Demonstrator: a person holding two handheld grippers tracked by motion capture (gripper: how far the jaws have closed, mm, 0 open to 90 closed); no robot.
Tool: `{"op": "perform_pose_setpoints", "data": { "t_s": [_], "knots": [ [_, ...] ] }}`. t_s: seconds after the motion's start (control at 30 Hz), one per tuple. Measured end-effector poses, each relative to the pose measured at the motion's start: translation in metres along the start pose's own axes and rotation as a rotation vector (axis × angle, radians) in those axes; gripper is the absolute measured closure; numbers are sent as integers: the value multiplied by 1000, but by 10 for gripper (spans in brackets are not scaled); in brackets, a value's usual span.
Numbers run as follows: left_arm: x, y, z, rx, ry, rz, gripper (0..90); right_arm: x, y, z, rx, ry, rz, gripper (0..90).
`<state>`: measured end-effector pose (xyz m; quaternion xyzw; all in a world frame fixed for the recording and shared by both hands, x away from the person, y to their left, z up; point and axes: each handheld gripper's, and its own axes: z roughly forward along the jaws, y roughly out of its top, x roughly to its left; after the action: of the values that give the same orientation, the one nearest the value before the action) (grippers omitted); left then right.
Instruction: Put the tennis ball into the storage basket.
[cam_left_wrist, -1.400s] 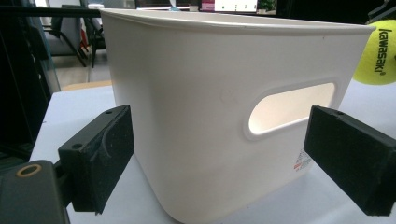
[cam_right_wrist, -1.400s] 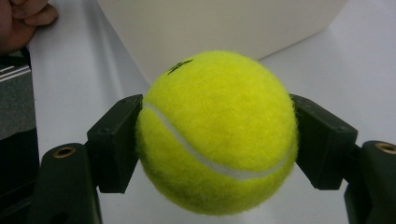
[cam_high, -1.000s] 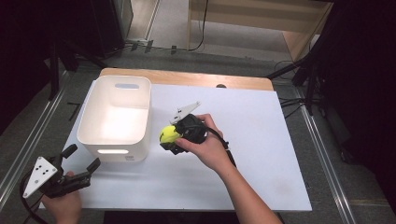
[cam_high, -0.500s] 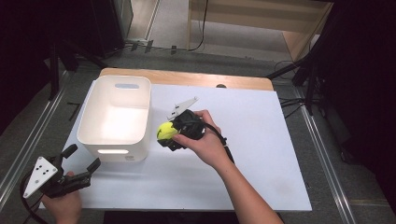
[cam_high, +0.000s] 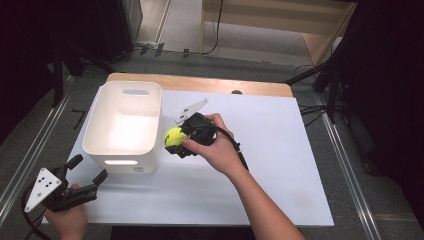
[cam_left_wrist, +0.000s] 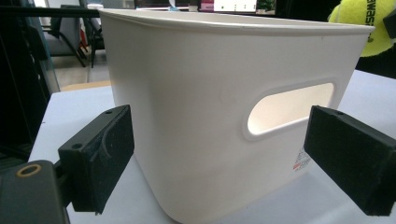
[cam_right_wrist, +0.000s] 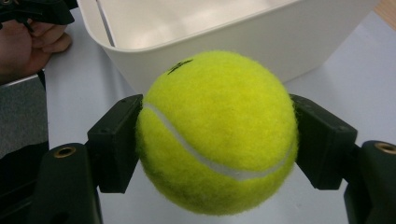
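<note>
My right gripper (cam_high: 176, 141) is shut on a yellow tennis ball (cam_high: 174, 136), held just off the right wall of the white bin (cam_high: 123, 127). In the right gripper view the ball (cam_right_wrist: 217, 133) sits squeezed between both black pads, with the bin's rim (cam_right_wrist: 187, 39) right behind it. My left gripper (cam_high: 89, 171) rests open at the table's front left corner, pointing at the bin's near wall. In the left gripper view its pads (cam_left_wrist: 100, 156) stand wide apart in front of the bin's handle slot (cam_left_wrist: 289, 107), and the ball (cam_left_wrist: 362, 21) peeks in at the top right.
The bin stands on a white sheet (cam_high: 280, 150) that covers a wooden table (cam_high: 200, 84). The bin's inside looks bare. Dark floor, metal rails and cables surround the table.
The right gripper has carried the ball a little to the left and up, closer to the bin's right wall. The left gripper has stayed where it was.
</note>
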<state>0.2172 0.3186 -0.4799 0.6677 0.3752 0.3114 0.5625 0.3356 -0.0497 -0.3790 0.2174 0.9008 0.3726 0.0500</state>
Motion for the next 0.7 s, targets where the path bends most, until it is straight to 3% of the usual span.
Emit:
{"op": "perform_pose_setpoints", "data": {
  "t_s": [0.7],
  "knots": [
    [0,0,0,-3,-3,0,84,0,23,-1,-17,3,-25,241]
  ]
}}
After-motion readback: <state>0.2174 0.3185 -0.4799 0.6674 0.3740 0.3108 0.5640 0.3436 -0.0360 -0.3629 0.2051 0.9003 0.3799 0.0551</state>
